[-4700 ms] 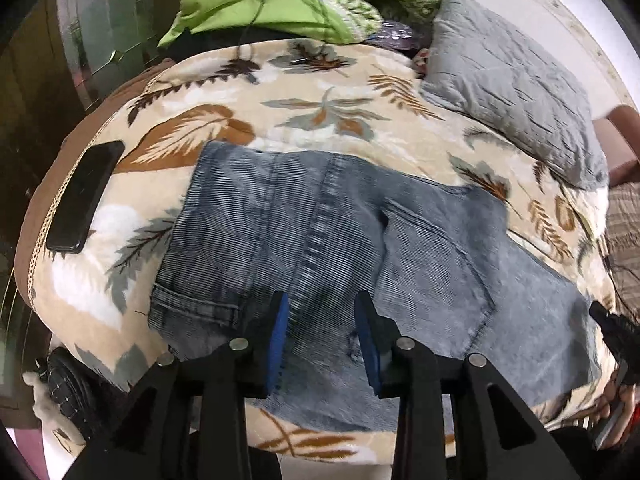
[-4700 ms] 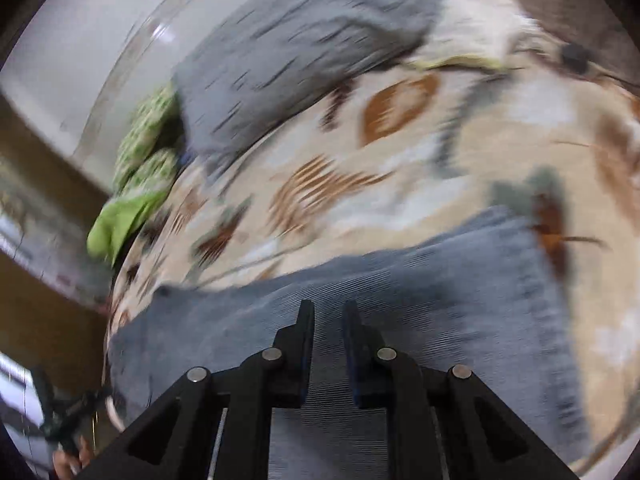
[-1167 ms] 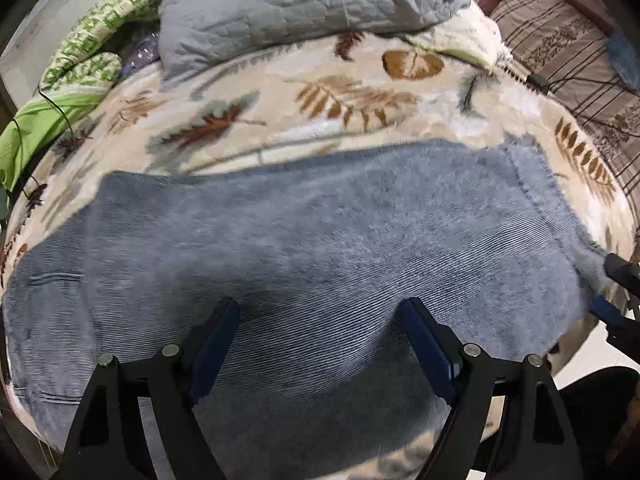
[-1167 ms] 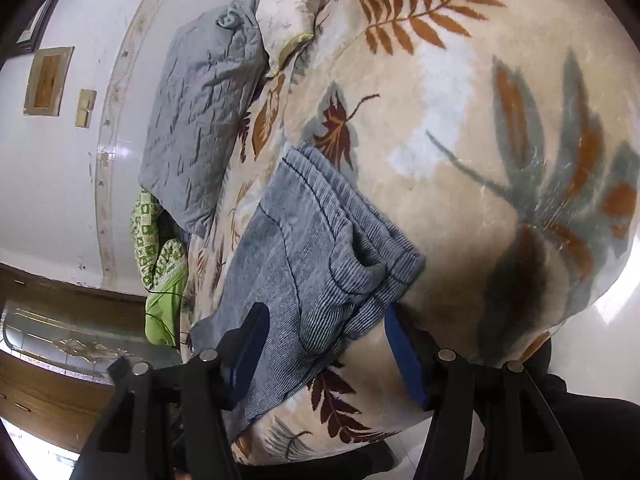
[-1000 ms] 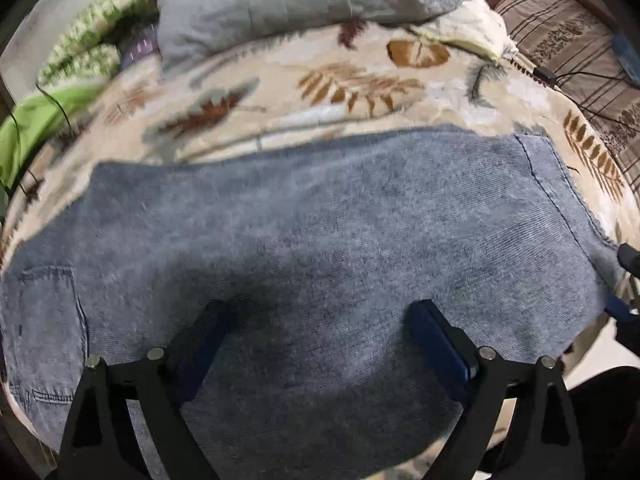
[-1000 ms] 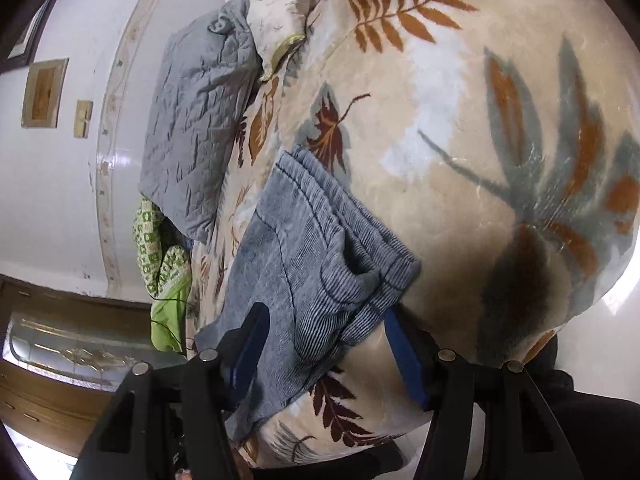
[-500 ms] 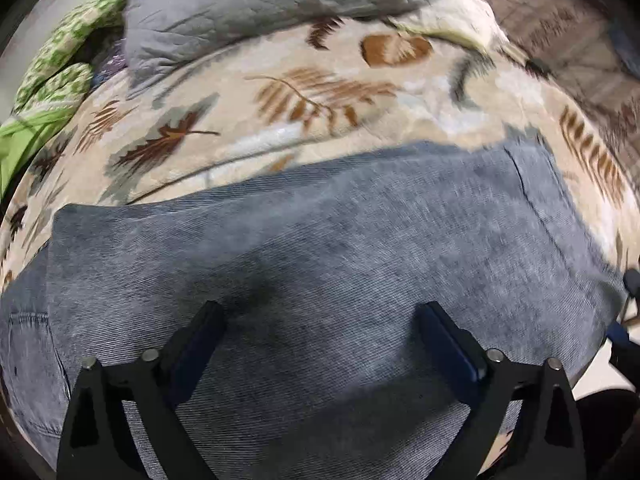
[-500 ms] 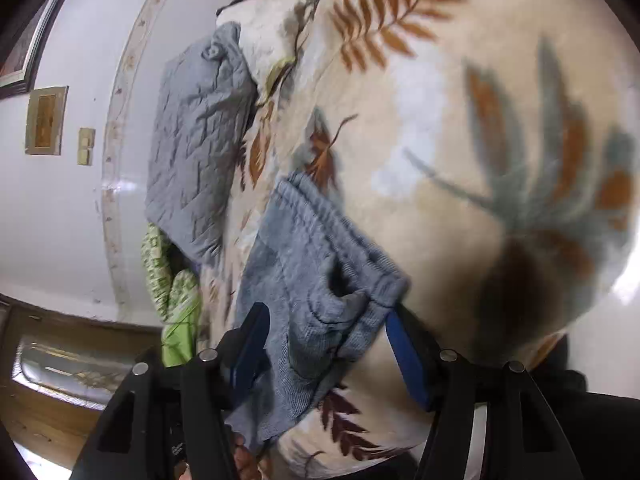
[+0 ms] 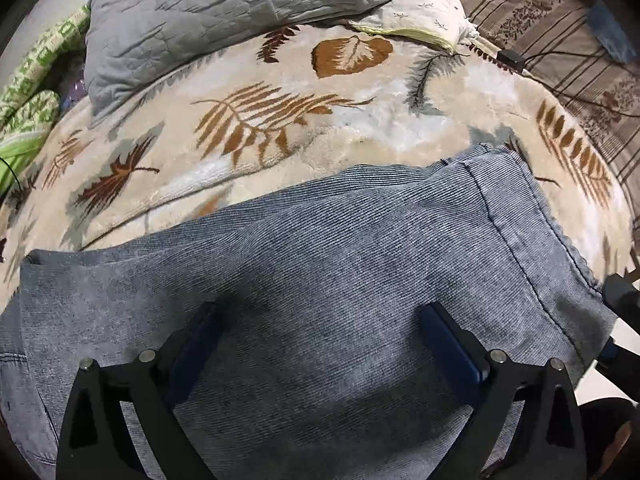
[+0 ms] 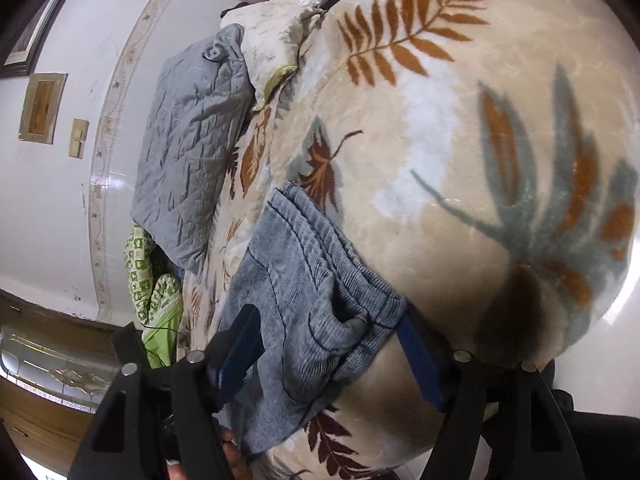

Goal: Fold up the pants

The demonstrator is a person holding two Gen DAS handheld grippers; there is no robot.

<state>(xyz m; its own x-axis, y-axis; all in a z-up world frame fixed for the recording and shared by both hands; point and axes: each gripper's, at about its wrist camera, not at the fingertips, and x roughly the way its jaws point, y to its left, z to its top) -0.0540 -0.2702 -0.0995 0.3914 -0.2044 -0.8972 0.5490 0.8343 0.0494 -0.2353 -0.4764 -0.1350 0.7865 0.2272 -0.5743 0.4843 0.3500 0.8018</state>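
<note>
Grey-blue denim pants (image 9: 320, 264) lie flat across a leaf-patterned blanket (image 9: 280, 128), the leg hem at the right. My left gripper (image 9: 320, 336) is open wide, low over the middle of the leg, holding nothing. In the right wrist view the hem end of the pants (image 10: 312, 288) sits bunched at the bed's near edge. My right gripper (image 10: 328, 344) is open wide, its jaws either side of the hem corner. The right gripper's tip (image 9: 620, 304) shows at the left view's right edge.
A grey quilted pillow (image 9: 224, 12) and a cream pillow (image 9: 416, 8) lie at the back of the bed. Green patterned cloth (image 9: 28, 92) is at the far left. A striped sheet with a black cable (image 9: 568, 52) lies at the right. A white wall (image 10: 60, 200) stands behind.
My left gripper has moved from the waist end along the leg toward the hem and opened wide. My right gripper has opened and come to the hem corner, which now sits between its jaws.
</note>
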